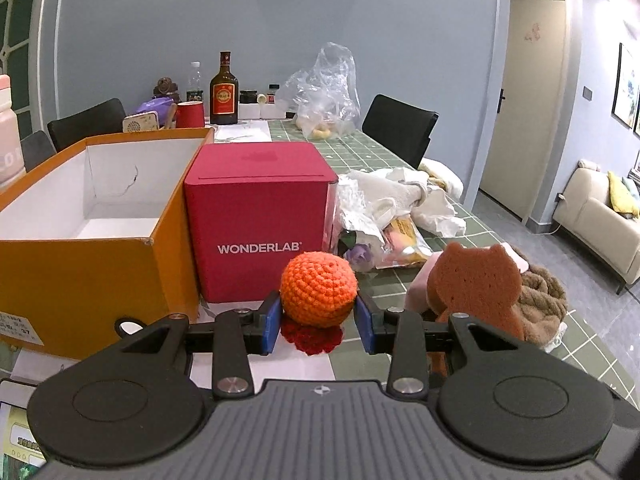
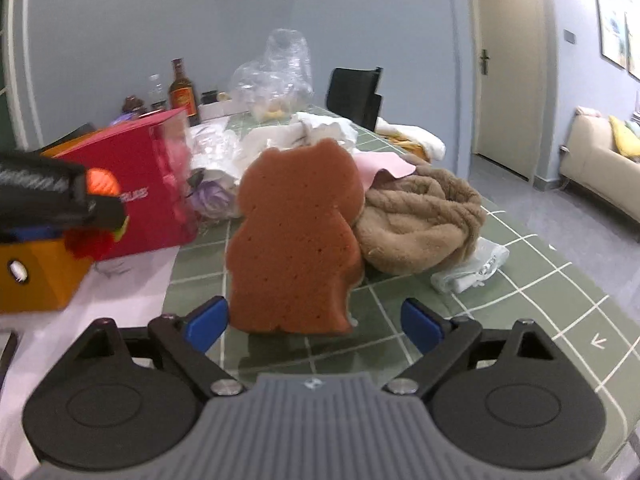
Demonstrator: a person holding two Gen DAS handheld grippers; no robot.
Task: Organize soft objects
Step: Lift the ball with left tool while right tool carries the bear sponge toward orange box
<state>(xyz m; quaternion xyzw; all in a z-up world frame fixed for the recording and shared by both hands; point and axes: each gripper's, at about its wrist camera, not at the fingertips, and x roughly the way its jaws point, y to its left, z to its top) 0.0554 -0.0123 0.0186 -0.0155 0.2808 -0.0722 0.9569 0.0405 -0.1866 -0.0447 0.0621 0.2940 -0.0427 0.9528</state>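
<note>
My left gripper (image 1: 317,322) is shut on an orange crocheted ball (image 1: 318,289) with a dark red crocheted base, held just above the table in front of the red WONDERLAB box (image 1: 256,220). The open orange box (image 1: 92,216) with a white inside stands to its left. My right gripper (image 2: 316,322) is open, its blue pads either side of a brown bear-shaped sponge (image 2: 296,240) that stands upright against a brown fuzzy cloth (image 2: 424,220). The sponge also shows in the left wrist view (image 1: 476,284). The left gripper with the ball shows at the left of the right wrist view (image 2: 100,188).
The green grid tablecloth (image 2: 520,280) carries white crumpled cloths (image 1: 404,196), a pink cloth (image 2: 384,164), a purple flower (image 1: 360,254), plastic bags (image 1: 324,92), a liquor bottle (image 1: 224,92) and a red cup (image 1: 190,114). Black chairs stand around. A sofa (image 1: 600,216) is at right.
</note>
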